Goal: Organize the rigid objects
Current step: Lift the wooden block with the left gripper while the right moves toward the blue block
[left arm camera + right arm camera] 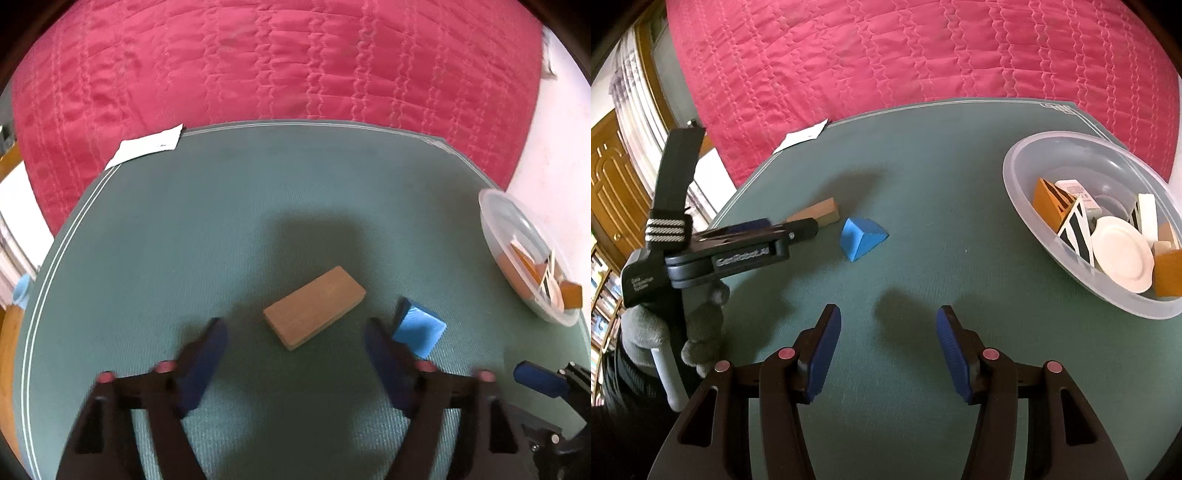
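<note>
A tan wooden block (pixel 314 307) lies flat on the green mat (pixel 258 206), just ahead of my open, empty left gripper (pixel 295 343). A blue wedge block (pixel 419 326) lies right beside the left gripper's right finger. In the right wrist view the blue wedge (pixel 862 238) and the tan block (pixel 818 214) lie at mid-left, with the left gripper (pixel 783 230) over the tan block. My right gripper (pixel 888 334) is open and empty, above bare mat. A clear plastic bowl (pixel 1034 206) at right holds several blocks and a white disc (pixel 1123 258).
The bowl also shows at the right edge of the left wrist view (pixel 495 214). A white paper slip (pixel 146 147) lies at the mat's far left corner. A pink quilted bedspread (pixel 295 62) surrounds the mat. One finger of the right gripper (pixel 539 378) shows at lower right.
</note>
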